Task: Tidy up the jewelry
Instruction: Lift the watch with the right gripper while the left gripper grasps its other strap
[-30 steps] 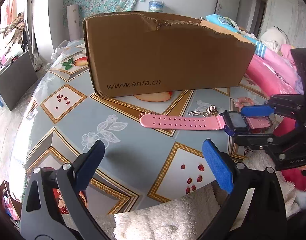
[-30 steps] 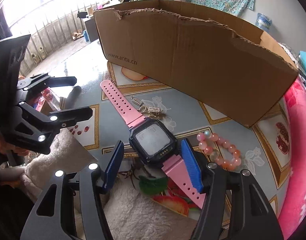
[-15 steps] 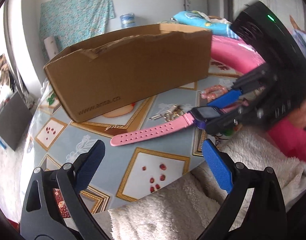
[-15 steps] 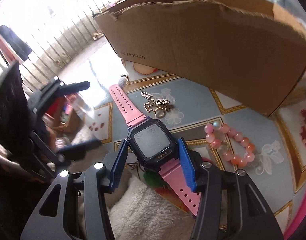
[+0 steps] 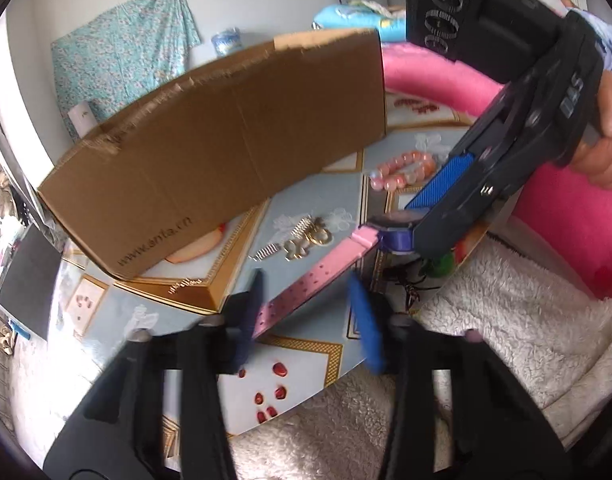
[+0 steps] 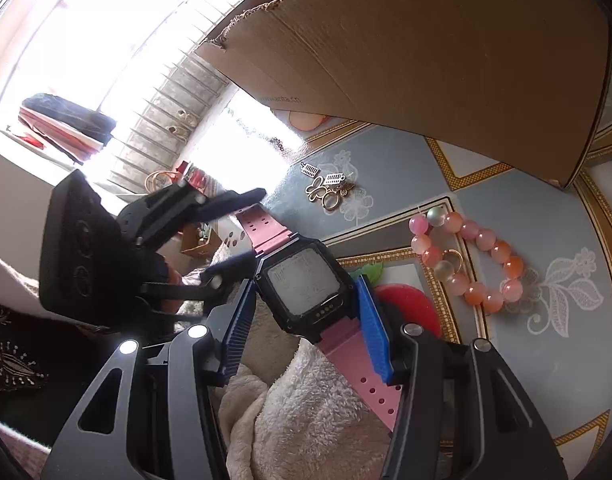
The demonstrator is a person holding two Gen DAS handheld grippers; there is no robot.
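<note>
Looks like somebody's living space at home: a patterned cloth (image 5: pixel 122 56) is hanging on the wall, bedding (image 5: pixel 354 16) is piling up behind a torn box (image 5: pixel 226 128), and a fruit-print cover is lying over the counter (image 5: pixel 306 364), with a fluffy blanket (image 5: pixel 506 300) sitting beside it.

The right tool (image 6: pixel 304 312) points steeply downward, its two blue pads (image 6: pixel 373 330) pressed on either side of the watch (image 6: pixel 304 286) it holds. The left tool (image 5: pixel 308 312) also tilts downward and its jaws are closing, with the watch's pink strap between them. A hand (image 5: pixel 604 136) grips the right tool's handle.
</note>
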